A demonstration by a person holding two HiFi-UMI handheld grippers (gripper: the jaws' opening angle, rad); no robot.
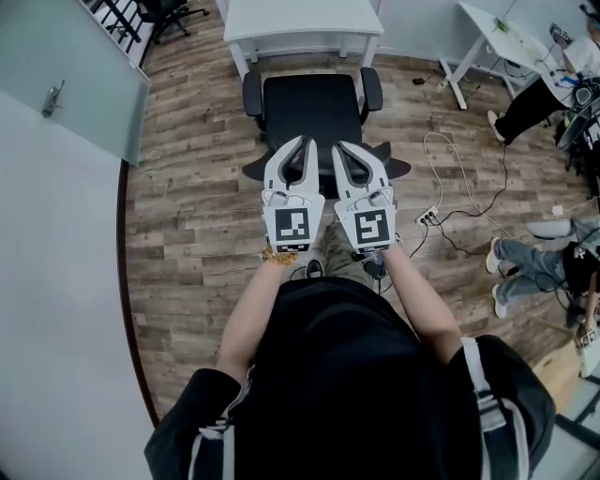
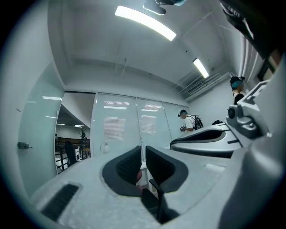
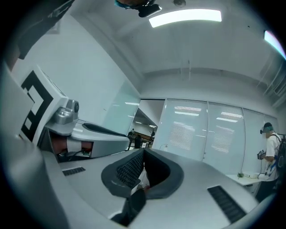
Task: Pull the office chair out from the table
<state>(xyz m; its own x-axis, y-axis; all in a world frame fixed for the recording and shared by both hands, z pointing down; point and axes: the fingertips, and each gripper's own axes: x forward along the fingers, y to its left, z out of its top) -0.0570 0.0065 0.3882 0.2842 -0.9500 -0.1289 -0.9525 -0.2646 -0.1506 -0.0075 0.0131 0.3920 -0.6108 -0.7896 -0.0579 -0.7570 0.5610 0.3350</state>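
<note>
The black office chair [image 1: 312, 105], with two padded armrests, stands just before the white table [image 1: 305, 21]. Left gripper [image 1: 302, 143] and right gripper [image 1: 341, 146] are closed, empty.

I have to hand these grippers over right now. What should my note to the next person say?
Left gripper: shut, empty, raised beside the right.
Right gripper: shut, empty.
Office chair: before the white table, whole seat clear of the table edge, backrest toward you beneath the grippers.
Done: chair looks pulled out; nothing grips it.
Left: probably nothing; regrip the backrest if it must come farther.
</note>
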